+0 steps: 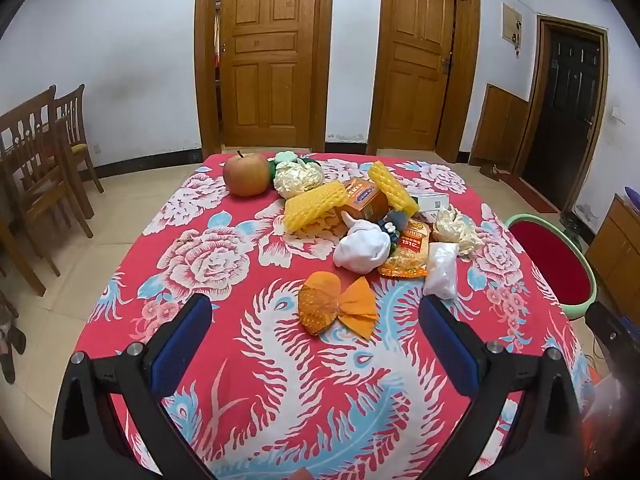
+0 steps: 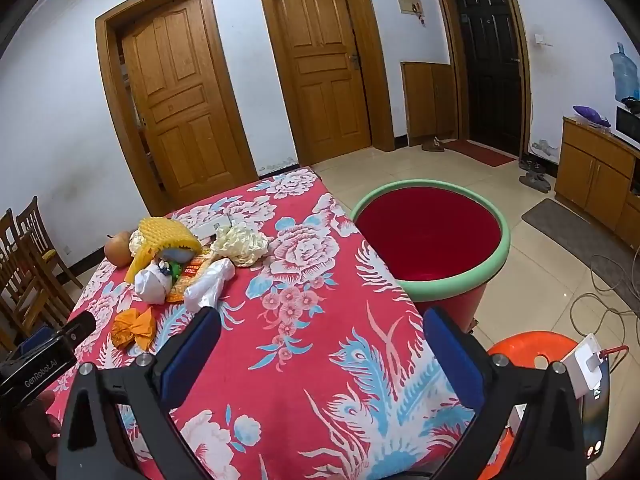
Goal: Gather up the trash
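A pile of trash lies on the red flowered tablecloth (image 1: 224,264): an orange wrapper (image 1: 336,308), a white crumpled bag (image 1: 362,250), a clear plastic bag (image 1: 440,270), a snack packet (image 1: 408,252), yellow foam nets (image 1: 314,208), and a small box (image 1: 366,200). My left gripper (image 1: 316,328) hovers open just in front of the orange wrapper, nothing between its blue pads. My right gripper (image 2: 320,340) is open over bare cloth, with the clear plastic bag (image 2: 210,284) just beyond its left finger. A red bucket with a green rim (image 2: 430,236) stands beside the table's right edge.
An apple (image 1: 246,174) and a white foam net (image 1: 298,178) sit at the table's far side. Wooden chairs (image 1: 36,160) stand to the left. An orange stool (image 2: 532,348) and cables lie on the floor to the right, near a wooden cabinet (image 2: 592,184).
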`<action>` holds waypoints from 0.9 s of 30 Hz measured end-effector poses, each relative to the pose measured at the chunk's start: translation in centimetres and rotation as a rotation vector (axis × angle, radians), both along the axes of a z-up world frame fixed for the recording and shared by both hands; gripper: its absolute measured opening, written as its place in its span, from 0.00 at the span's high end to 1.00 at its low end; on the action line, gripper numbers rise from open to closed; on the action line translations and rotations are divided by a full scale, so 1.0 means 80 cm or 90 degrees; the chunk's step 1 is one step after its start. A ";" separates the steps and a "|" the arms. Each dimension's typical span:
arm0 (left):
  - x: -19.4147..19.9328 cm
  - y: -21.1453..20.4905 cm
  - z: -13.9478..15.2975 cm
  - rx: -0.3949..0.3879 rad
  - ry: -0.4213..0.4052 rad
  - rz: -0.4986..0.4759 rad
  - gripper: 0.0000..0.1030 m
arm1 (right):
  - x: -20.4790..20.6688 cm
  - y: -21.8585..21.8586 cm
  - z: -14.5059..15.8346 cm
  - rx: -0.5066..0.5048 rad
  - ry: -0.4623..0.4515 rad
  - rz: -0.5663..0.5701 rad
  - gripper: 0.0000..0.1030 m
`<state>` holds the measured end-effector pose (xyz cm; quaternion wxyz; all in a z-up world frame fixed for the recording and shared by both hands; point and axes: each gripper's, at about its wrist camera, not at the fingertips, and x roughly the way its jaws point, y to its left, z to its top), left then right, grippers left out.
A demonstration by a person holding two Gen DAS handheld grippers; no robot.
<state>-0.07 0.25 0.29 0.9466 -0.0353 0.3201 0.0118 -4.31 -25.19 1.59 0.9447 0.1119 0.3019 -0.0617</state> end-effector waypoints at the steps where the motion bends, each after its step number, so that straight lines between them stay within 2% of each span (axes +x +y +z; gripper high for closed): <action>1: -0.002 -0.001 0.001 -0.001 -0.001 0.001 0.02 | 0.000 0.000 0.000 -0.001 0.000 0.000 0.00; 27: -0.002 0.000 0.002 -0.001 -0.003 0.001 0.02 | 0.002 0.000 -0.003 0.000 0.010 -0.001 0.00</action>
